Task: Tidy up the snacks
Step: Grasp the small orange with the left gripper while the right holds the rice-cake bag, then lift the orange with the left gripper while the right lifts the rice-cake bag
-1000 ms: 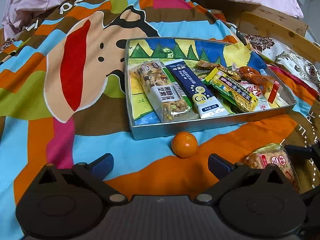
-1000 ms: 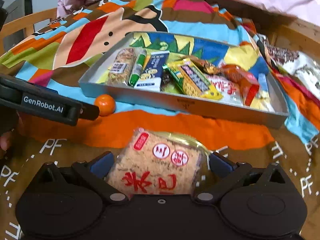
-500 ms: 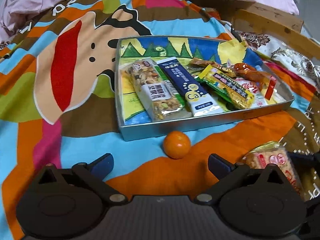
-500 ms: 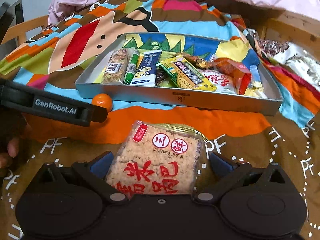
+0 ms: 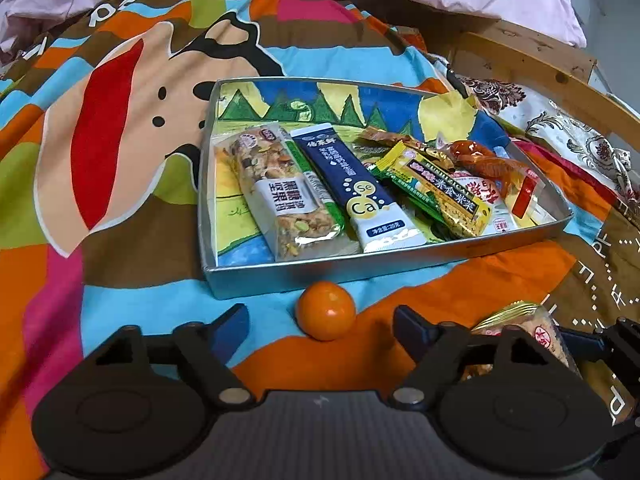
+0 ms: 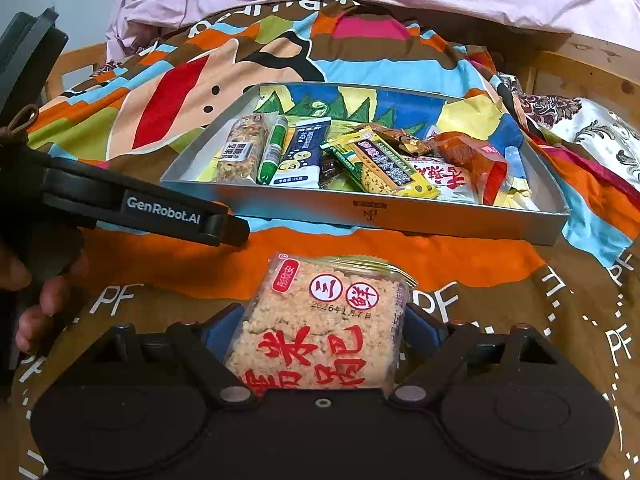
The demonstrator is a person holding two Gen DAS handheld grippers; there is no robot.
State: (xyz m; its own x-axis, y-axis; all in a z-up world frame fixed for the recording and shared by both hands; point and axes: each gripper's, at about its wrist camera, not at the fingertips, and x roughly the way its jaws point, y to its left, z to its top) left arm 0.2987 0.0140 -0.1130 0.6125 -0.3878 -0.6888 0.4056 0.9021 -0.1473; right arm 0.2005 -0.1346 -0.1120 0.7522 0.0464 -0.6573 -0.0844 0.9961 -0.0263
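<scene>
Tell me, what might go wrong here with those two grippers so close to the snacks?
The small round orange fruit lies loose on soft cloth before the shallow silver tray; the closing left gripper could nudge it rolling away. The right gripper, jaws just closing around the clear square rice-cake packet, might crush the crumbly cake. The tray's right side is crowded, so packets could spill.

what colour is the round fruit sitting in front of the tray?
Orange, plain and glossy. Clearest in the left wrist view.
</scene>
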